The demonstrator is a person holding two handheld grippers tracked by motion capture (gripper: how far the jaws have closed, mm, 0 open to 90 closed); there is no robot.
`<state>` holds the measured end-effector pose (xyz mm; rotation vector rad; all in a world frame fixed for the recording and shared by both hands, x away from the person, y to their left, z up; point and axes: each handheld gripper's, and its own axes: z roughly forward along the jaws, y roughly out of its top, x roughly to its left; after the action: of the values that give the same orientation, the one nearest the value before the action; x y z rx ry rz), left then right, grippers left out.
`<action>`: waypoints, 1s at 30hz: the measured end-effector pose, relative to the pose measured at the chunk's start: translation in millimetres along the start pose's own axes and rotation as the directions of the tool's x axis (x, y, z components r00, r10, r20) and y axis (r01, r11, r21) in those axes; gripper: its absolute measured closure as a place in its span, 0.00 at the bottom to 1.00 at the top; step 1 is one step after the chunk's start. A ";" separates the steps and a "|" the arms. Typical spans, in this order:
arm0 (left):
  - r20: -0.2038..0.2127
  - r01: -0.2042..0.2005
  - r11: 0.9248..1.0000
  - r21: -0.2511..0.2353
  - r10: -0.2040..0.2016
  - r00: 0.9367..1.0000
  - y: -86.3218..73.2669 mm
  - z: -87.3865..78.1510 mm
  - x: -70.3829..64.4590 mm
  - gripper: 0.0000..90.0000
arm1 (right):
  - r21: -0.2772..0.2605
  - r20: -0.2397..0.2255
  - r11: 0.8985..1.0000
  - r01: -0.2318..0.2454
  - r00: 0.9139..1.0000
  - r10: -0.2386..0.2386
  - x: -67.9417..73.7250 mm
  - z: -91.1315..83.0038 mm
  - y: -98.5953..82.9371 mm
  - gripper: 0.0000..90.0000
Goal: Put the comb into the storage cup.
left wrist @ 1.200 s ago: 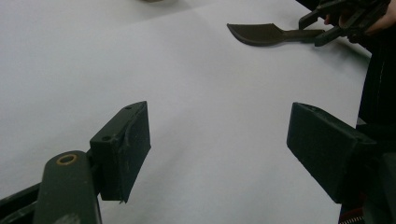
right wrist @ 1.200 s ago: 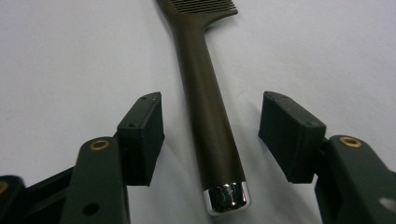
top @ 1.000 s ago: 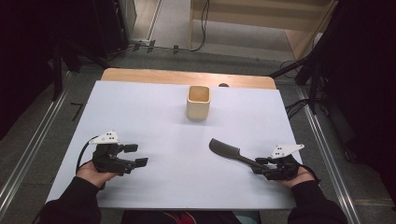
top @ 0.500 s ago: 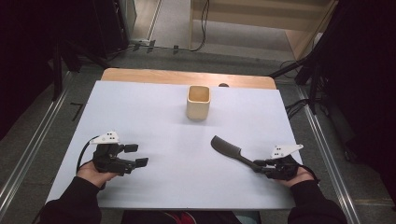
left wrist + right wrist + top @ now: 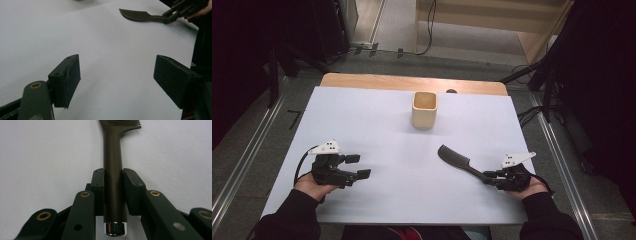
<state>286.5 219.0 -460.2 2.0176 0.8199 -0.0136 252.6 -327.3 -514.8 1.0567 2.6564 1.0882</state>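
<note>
The right gripper (image 5: pixel 492 176) has its jaws clamped on the handle of a dark comb (image 5: pixel 457 160), one pad on each side of the handle. In the right gripper view the handle runs straight up between the two pads, its shiny metal end cap sits just behind them, and the comb's teeth begin near the top edge. From the high view, the comb lies low over the white tabletop (image 5: pixel 387 125), its toothed head pointing away from the right gripper and toward the beige cup (image 5: pixel 424 110); whether the head touches the surface cannot be told.

The cup stands upright near the far edge of the tabletop, open at the top. The comb's head lies on the person's side of the cup, a little to its right and well apart from it.

The left gripper (image 5: pixel 357 166) sits to the left of the cup and nearer the person, well apart from both cup and comb. Its jaws are spread wide with nothing between them; in the left gripper view bare white tabletop shows between the two pads, and the comb (image 5: pixel 140 16) lies farther off with the right gripper (image 5: pixel 172 16) holding its handle.
</note>
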 end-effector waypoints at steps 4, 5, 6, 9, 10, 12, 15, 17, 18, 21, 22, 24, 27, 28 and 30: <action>0.000 0.000 1.000 0.000 0.000 1.000 0.0 0.1 0.1 0.24 | 0.007 -0.001 1.000 0.001 1.000 -0.001 0.9 -2.2 1.3 0.78; 0.000 0.000 1.000 0.000 0.000 1.000 0.0 0.2 0.1 0.24 | 0.002 0.003 1.000 0.000 1.000 0.000 1.2 -2.9 1.6 0.78; 0.000 0.001 1.000 -0.001 -0.001 1.000 -0.1 0.4 0.0 0.24 | 0.002 -0.002 1.000 -0.010 1.000 0.010 1.4 -3.6 2.0 0.78; 0.000 0.001 1.000 -0.001 -0.001 1.000 -0.2 0.4 -0.1 0.24 | -0.004 -0.003 1.000 -0.010 1.000 0.010 1.4 -3.8 3.0 0.78; 0.000 0.001 1.000 -0.001 -0.001 1.000 -0.1 0.3 0.0 0.24 | -0.007 -0.002 1.000 -0.005 1.000 0.005 1.5 -4.3 3.4 0.78; 0.000 0.000 1.000 -0.001 0.000 1.000 -0.1 0.2 0.2 0.24 | -0.012 -0.002 1.000 0.001 1.000 -0.001 2.3 -5.9 4.4 0.78; 0.001 0.000 1.000 0.000 0.000 1.000 0.1 -0.4 0.8 0.24 | -0.018 -0.001 1.000 -0.017 1.000 0.017 2.6 -7.7 5.7 0.78; 0.000 0.003 1.000 -0.001 -0.003 1.000 0.2 -0.2 1.1 0.24 | -0.027 0.000 0.999 -0.029 1.000 0.029 3.0 -10.1 6.6 0.78; -0.001 0.003 1.000 -0.002 -0.003 1.000 0.2 0.1 1.1 0.24 | -0.037 0.000 0.999 -0.026 1.000 0.026 2.6 -10.7 7.1 0.78; 0.001 0.001 1.000 0.001 -0.001 1.000 0.4 0.8 0.8 0.24 | -0.046 -0.001 0.998 -0.049 0.999 0.049 3.3 -13.3 8.9 0.78; 0.002 0.002 1.000 0.001 -0.002 1.000 0.4 1.1 0.6 0.24 | -0.040 -0.009 0.998 -0.050 0.999 0.050 3.2 -13.8 9.6 0.78; 0.002 -0.001 1.000 0.005 0.001 1.000 0.5 1.3 0.7 0.24 | -0.036 0.003 0.998 -0.049 0.999 0.050 4.2 -14.3 11.9 0.78; 0.002 -0.002 1.000 0.004 0.002 1.000 0.7 1.7 0.8 0.24 | -0.051 0.001 0.996 -0.077 0.997 0.078 3.7 -17.1 16.0 0.78; 0.003 0.000 1.000 0.004 0.000 1.000 0.8 1.9 0.7 0.24 | -0.058 0.012 0.995 -0.084 0.996 0.085 4.1 -18.8 16.9 0.78; 0.004 0.000 1.000 0.006 0.000 1.000 1.3 2.4 0.7 0.24 | -0.079 0.010 0.992 -0.101 0.995 0.102 3.8 -21.4 19.0 0.78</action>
<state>288.5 217.1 -460.8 2.0224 0.8179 -0.0203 253.8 -327.9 -485.9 1.1919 2.5512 1.1875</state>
